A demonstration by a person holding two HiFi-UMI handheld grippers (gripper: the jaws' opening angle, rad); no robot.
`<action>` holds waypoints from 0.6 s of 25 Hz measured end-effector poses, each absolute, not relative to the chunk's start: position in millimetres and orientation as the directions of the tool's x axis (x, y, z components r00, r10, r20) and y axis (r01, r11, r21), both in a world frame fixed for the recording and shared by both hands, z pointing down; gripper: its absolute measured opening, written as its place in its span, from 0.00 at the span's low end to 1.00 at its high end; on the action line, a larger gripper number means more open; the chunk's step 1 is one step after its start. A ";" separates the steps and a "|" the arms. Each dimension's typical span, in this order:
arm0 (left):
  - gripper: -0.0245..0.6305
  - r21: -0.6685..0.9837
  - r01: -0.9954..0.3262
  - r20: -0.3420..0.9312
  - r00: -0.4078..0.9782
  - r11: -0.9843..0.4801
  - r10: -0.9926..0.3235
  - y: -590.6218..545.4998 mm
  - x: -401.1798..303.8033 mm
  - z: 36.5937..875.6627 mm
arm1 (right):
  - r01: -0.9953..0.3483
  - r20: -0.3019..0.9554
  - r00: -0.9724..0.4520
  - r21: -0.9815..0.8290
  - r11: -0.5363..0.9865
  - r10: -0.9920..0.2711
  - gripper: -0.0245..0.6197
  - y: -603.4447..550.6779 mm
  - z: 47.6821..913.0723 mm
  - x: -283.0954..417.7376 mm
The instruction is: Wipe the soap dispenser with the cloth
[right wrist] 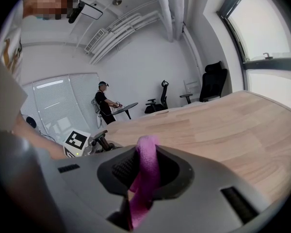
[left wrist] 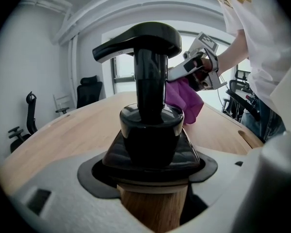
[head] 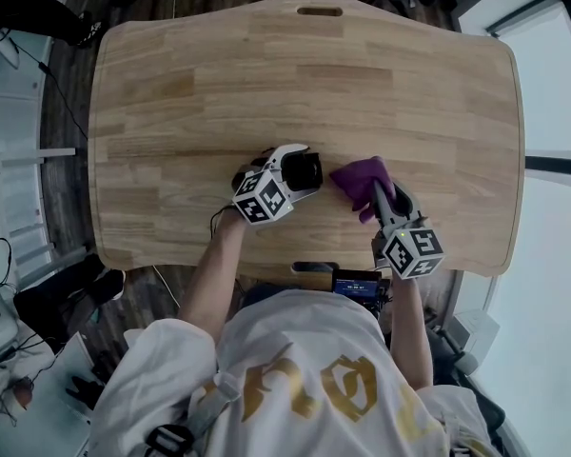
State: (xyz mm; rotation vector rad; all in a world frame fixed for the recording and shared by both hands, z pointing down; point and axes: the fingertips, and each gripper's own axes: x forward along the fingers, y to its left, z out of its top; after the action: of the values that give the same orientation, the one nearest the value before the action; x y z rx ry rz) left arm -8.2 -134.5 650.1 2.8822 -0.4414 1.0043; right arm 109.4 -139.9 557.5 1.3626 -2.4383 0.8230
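One soap dispenser point(left wrist: 150, 125), black, hard and probably slick, is upright near the middle of the desk's point(head: 266, 74) front edge. The left gripper point(head: 300, 174) is clamped on its body; hold it there, not by the pump head. One purple cloth point(head: 360, 181), soft and light, is pinched in the right gripper point(right wrist: 145, 174), just beside the dispenser and perhaps not touching it.

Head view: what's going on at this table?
A person works at a wooden table with tongs in each hand. The left tongs are shut on a black soap dispenser, holding it upright. The right tongs pinch a purple cloth, held close beside the dispenser's pump. Whether they touch can't be told.
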 end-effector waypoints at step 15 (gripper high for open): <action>0.59 0.024 -0.268 0.612 0.766 -0.963 -0.198 -133.2 -9.6 646.4 | -0.836 0.441 -0.543 -0.365 0.410 -0.714 0.12 -142.2 551.7 109.6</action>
State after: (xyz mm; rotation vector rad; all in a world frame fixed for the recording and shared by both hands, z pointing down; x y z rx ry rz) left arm -9.6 -133.2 646.4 2.8477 -0.3773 0.9677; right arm 109.6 -142.2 551.7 1.3691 -2.4493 0.8225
